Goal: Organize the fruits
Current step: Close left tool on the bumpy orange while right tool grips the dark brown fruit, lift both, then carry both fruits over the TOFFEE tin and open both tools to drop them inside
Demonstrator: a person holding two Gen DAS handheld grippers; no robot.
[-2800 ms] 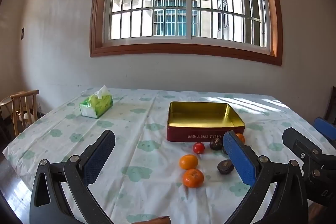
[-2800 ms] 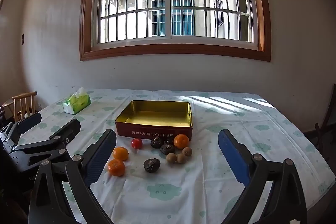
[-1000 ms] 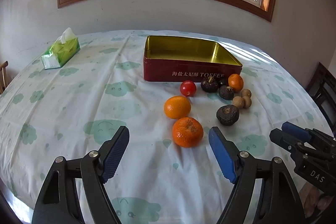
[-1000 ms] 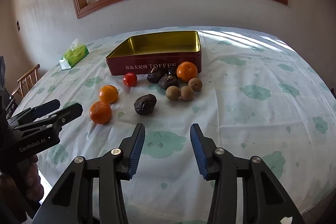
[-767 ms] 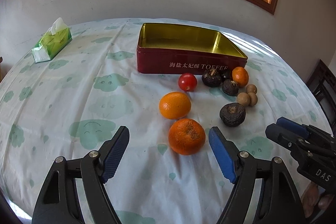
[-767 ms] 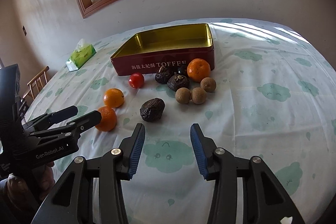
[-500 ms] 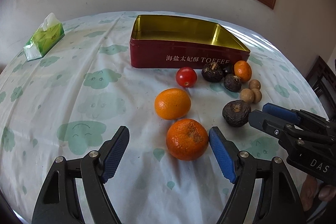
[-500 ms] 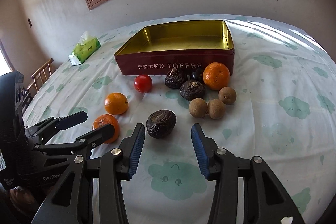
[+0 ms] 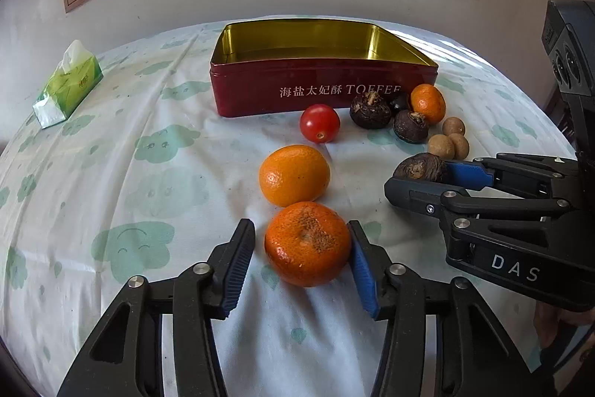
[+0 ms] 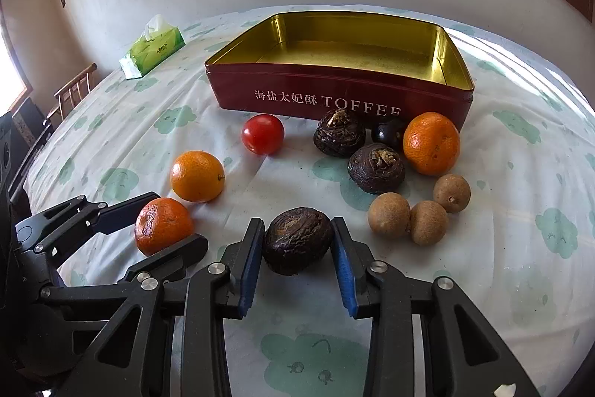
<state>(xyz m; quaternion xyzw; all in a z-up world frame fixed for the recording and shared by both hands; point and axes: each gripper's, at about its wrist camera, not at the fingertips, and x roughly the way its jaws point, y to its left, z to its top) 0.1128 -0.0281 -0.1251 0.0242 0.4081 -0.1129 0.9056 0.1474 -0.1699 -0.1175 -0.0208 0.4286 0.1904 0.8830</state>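
The left gripper [image 9: 303, 252], angled down at the table, is closing its ribbed blue pads around a rough-skinned, dimpled tangerine [image 9: 307, 243]; the right pad touches it, the left stands just off. A smoother orange [image 9: 294, 175] sits just beyond. The right gripper [image 10: 295, 250], lettered "DAS", is closing on a wrinkled dark fruit [image 10: 298, 239], both pads at its sides. Farther ahead stands the red, gold-lined tin [image 10: 267, 91] reading "TOFFEE".
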